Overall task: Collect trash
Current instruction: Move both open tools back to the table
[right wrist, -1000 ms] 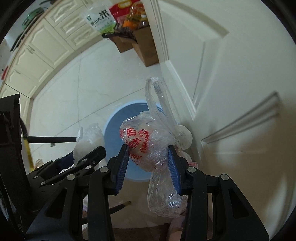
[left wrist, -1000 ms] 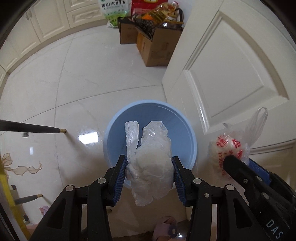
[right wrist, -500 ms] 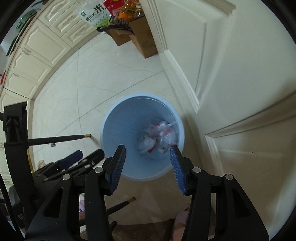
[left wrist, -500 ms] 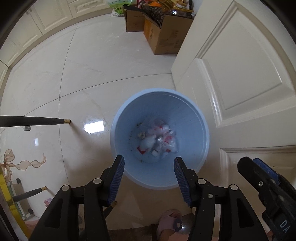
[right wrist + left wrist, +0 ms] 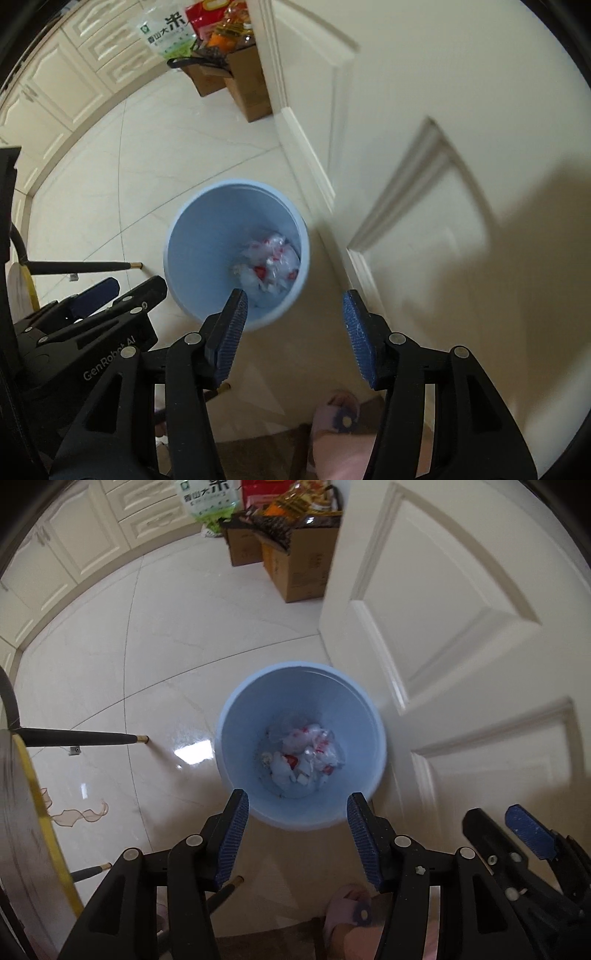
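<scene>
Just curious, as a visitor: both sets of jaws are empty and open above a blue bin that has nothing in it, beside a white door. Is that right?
Not quite. The blue bin is not empty: crumpled plastic bags lie at its bottom, as the left wrist view shows. The rest holds: both jaws are empty and open, and the white door stands beside it.

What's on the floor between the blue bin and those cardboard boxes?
Nothing: between the bin and the boxes there is only bare pale tile, seen in both wrist views. A white door stands alongside.

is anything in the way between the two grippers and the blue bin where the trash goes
Nothing visible. Both the left gripper and the right gripper are open and empty above the blue bin, whose mouth is uncovered. The crumpled plastic bags already lie at its bottom.
</scene>
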`<state>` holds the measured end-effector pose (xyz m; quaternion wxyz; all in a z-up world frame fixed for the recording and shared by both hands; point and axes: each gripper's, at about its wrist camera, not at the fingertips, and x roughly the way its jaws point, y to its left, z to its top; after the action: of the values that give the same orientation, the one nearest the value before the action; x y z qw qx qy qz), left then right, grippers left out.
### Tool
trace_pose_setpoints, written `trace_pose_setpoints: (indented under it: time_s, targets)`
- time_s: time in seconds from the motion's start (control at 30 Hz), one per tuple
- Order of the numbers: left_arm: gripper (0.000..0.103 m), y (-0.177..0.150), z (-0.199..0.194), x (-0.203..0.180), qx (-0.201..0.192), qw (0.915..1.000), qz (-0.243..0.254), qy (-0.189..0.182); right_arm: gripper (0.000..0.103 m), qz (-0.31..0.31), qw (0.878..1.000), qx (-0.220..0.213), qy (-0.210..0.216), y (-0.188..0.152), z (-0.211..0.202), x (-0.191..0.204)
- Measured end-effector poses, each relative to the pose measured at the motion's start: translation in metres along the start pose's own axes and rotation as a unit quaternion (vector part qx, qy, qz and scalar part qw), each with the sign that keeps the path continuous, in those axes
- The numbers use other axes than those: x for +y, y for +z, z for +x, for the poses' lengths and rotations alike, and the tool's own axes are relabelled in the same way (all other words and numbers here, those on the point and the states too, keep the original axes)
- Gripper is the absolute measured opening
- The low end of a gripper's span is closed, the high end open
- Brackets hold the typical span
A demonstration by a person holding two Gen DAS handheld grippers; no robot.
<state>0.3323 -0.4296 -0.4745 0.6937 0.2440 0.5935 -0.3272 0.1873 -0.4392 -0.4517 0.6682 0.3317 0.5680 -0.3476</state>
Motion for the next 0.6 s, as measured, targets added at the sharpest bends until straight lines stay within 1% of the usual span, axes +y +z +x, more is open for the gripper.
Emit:
trace_pose_setpoints:
  time_s: [0.1,0.17,0.3,0.37,0.47,0.53,0.6]
  targets:
    - [0.052,-0.023,-0.028,-0.009,-0.011,0.9998,0.015,0.001,0.051,-0.002,0.999,-0.019,-0.029,-0.018,-0.028,-0.002]
    - [0.052,-0.037,-0.049,-0.014,-0.022,0.9994,0.025,-0.004,0.051,-0.001,0.999,-0.034,-0.041,-0.03,-0.047,-0.005]
    - [0.052,-0.069,-0.094,-0.024,-0.041,0.9982,0.043,-0.008,0.052,0.013,0.996,-0.067,-0.049,-0.056,-0.093,-0.015]
    - [0.052,-0.083,-0.12,-0.028,-0.049,0.9975,0.051,-0.008,0.052,0.02,0.994,-0.091,-0.052,-0.071,-0.119,-0.02]
    - [0.054,-0.106,-0.169,-0.035,-0.08,0.9942,0.071,-0.016,0.052,0.041,0.99,-0.124,-0.048,-0.092,-0.157,-0.03]
    - [0.058,-0.122,-0.201,-0.035,-0.103,0.9915,0.077,-0.021,0.053,0.053,0.987,-0.146,-0.041,-0.107,-0.187,-0.035]
    - [0.059,-0.14,-0.237,-0.032,-0.132,0.9873,0.085,-0.028,0.055,0.055,0.983,-0.172,-0.035,-0.12,-0.213,-0.036]
